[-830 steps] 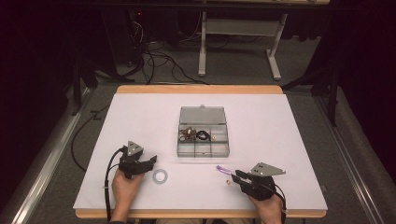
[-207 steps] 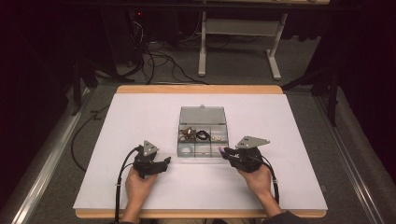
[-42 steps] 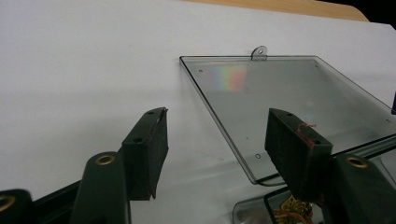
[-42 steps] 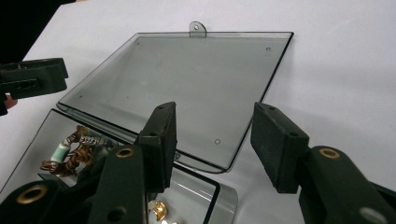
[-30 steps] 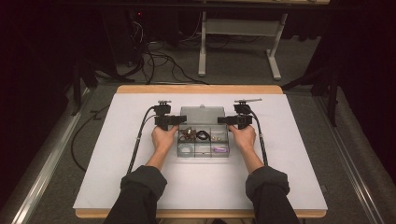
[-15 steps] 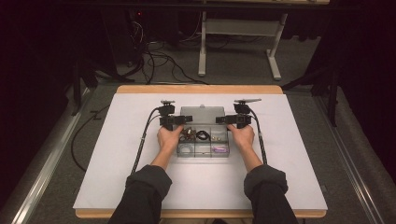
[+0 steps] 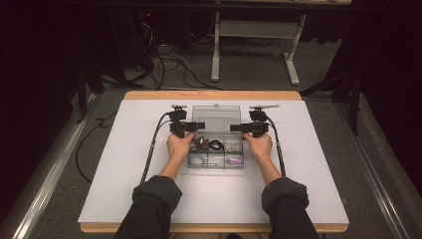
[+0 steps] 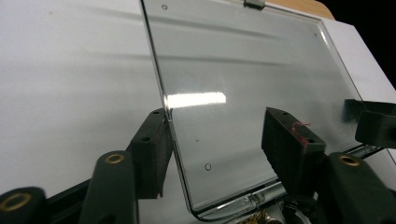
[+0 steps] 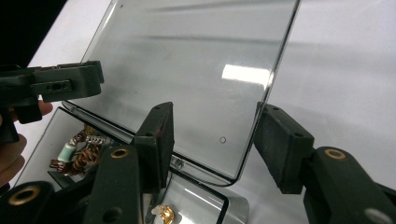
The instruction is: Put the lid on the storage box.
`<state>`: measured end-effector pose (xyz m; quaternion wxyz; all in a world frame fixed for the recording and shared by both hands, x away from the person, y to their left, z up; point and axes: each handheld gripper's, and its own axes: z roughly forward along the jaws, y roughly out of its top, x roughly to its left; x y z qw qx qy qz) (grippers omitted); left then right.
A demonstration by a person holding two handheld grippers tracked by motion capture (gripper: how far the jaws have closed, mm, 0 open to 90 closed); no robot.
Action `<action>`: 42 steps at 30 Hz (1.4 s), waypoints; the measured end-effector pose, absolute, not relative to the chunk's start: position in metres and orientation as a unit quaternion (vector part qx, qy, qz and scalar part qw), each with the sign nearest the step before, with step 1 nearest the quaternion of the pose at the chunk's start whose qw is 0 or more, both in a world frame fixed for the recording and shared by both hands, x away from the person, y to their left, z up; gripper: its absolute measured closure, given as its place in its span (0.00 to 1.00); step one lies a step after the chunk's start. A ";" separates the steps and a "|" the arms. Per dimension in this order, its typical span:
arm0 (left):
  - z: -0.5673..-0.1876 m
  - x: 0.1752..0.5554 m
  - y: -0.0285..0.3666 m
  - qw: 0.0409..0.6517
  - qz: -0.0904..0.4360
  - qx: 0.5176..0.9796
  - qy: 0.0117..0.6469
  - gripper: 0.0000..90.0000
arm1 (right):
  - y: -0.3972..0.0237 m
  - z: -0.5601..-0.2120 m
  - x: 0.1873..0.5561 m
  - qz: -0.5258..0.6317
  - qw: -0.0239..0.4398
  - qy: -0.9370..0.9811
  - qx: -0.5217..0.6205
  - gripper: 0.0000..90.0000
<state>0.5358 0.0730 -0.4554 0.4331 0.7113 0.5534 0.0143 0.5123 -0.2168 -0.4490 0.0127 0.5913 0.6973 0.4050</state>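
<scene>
Left gripper [image 8: 212,154]: jaws apart, just been narrowing, straddled lid's [image 8: 243,84] near-hinge side edge, pads off it. Right gripper [image 9: 212,144] likewise at opposite edge. Box [image 7: 215,162] below, lid standing open beyond. I judged closing step underway; next needs both tipping lid forward evenly.

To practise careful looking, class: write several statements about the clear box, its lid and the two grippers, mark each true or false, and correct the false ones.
1. The clear lid of the compartment box stands open. True.
2. The left gripper is beside the lid's left edge, the right gripper beside its right edge. True.
3. The box's compartments are all empty. False: small parts lie in them, including a purple piece.
4. The box sits on bare wood. False: it rests on a white mat.
5. Both grippers' jaws are fully shut. False: each pair stands apart, straddling a lid edge.
</scene>
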 end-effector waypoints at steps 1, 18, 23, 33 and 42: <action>-0.454 0.535 0.074 0.433 0.016 0.714 0.551 0.52 | -0.217 -0.448 0.511 0.408 0.015 0.697 0.589 0.56; -0.436 0.521 0.083 0.451 0.046 0.735 0.504 0.61 | -0.212 -0.430 0.496 0.415 0.065 0.719 0.554 0.62; -0.434 0.516 0.084 0.451 0.054 0.742 0.493 0.60 | -0.211 -0.427 0.492 0.407 0.077 0.731 0.543 0.65; -0.431 0.511 0.083 0.451 0.062 0.749 0.481 0.61 | -0.213 -0.429 0.484 0.422 0.093 0.724 0.537 0.72; -0.428 0.507 0.083 0.448 0.075 0.759 0.466 0.60 | -0.213 -0.427 0.481 0.424 0.098 0.727 0.531 0.72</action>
